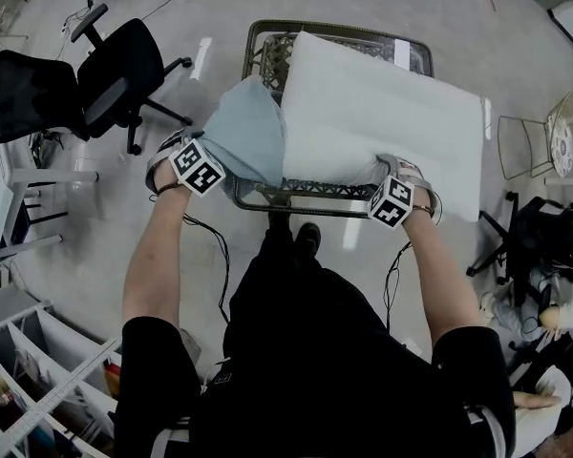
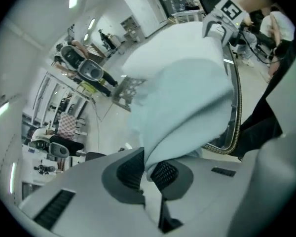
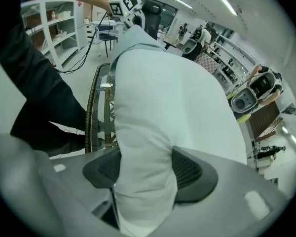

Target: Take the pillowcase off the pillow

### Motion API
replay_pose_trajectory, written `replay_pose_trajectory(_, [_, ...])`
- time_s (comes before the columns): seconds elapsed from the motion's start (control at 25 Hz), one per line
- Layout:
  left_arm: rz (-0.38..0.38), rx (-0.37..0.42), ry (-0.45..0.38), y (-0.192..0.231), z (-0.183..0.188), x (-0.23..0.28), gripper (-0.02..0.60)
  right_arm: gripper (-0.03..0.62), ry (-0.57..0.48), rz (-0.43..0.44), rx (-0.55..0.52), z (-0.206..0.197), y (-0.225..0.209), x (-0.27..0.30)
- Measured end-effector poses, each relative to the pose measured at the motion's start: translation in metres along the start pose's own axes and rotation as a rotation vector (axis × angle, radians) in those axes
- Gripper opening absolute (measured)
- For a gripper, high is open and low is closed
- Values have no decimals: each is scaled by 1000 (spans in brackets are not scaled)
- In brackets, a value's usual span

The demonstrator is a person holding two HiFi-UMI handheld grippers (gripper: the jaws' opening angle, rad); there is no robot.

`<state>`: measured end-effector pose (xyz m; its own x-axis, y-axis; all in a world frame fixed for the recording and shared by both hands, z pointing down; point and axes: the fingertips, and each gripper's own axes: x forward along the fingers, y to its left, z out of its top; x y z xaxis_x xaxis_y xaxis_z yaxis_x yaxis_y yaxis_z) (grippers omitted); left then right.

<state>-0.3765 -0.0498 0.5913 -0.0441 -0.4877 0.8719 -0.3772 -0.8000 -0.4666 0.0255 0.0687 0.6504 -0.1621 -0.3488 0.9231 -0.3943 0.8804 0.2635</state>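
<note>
With my right claw point(image 3: 145, 174) clamped on the near edge of the white pillow point(image 1: 382, 113) to anchor it on the woven-rimmed frame point(image 1: 296, 197), my left claw point(image 2: 148, 168) pinches the pale-blue pillowcase point(image 1: 248, 132), bunched at the pillow's left end, ready to draw it off.

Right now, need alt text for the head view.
Seen from above, a person holds two grippers: the left gripper pinches a bunched pale blue pillowcase, and the right gripper clamps the near edge of a white pillow. The pillow lies on a wire table.
</note>
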Motion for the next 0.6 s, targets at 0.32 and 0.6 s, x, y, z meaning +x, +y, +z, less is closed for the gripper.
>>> replay_pose_trajectory(0.32, [240, -59, -166, 120, 20, -95, 12, 294, 14, 60, 66, 29, -12, 4])
replay_pose_trajectory(0.6, [415, -110, -297, 204, 47, -161, 12, 282, -52, 107, 7, 103, -21, 21])
